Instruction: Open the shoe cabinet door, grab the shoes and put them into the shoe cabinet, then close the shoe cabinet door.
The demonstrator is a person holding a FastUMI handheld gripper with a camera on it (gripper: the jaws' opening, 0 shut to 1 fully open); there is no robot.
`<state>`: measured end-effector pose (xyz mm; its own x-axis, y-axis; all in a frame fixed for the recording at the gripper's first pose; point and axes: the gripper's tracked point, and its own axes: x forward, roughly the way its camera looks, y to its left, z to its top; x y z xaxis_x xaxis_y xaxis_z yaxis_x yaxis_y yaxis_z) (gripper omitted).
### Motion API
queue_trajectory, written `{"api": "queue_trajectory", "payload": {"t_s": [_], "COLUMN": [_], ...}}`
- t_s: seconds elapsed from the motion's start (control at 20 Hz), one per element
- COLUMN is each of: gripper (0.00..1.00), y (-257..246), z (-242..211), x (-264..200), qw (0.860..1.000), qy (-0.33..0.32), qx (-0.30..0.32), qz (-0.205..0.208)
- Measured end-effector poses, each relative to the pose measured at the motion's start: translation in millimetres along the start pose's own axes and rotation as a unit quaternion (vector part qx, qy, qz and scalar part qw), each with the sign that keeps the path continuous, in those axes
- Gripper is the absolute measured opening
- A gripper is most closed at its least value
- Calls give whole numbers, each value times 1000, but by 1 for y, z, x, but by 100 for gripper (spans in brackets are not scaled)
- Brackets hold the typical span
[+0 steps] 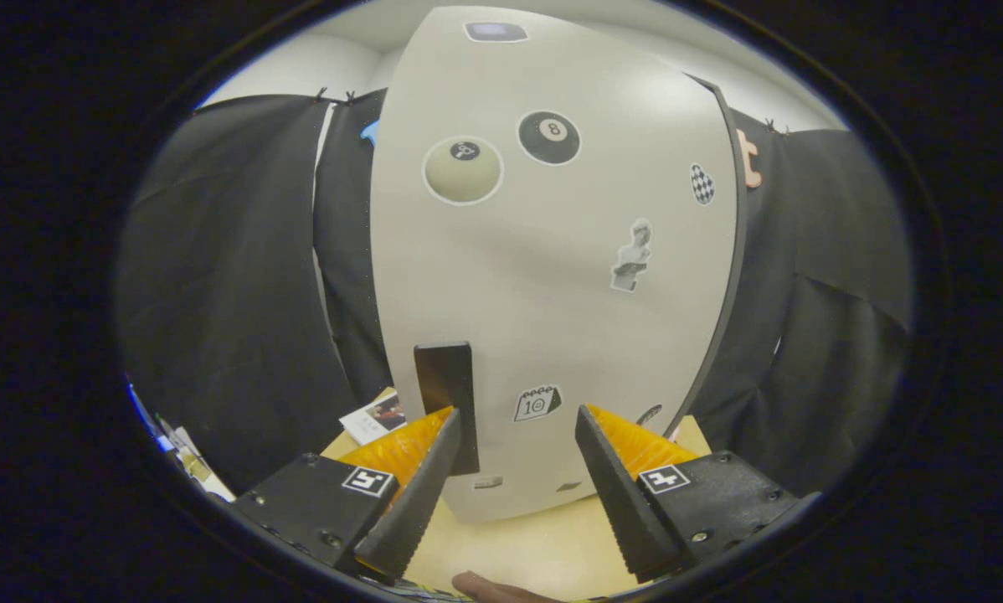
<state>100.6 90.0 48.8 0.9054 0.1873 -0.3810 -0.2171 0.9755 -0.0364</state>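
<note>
Fingers (516,419) apart before cabinet door (552,276); "8" sticker (549,136) legible.

One cabinet door (552,276), one dark handle (444,381), two gripper fingers (414,494) spread apart, two billiard-ball stickers (463,170)

black cloth wall (234,276) hangs behind a pale wooden tabletop (543,544), a white ceiling (317,59) above it.
</note>
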Motion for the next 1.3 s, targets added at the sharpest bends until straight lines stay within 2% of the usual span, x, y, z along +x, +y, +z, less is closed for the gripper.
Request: {"api": "queue_trajectory", "payload": {"t_s": [0.7,1.05,1.3], "gripper": [92,92,93], "y": [-52,-55,-55], "z": [-1,31,53], "x": [-101,-174,-211], "qw": [999,996,992], "qy": [-23,-80,-121], "qx": [21,27,22], "qz": [-11,-4,-22]}}
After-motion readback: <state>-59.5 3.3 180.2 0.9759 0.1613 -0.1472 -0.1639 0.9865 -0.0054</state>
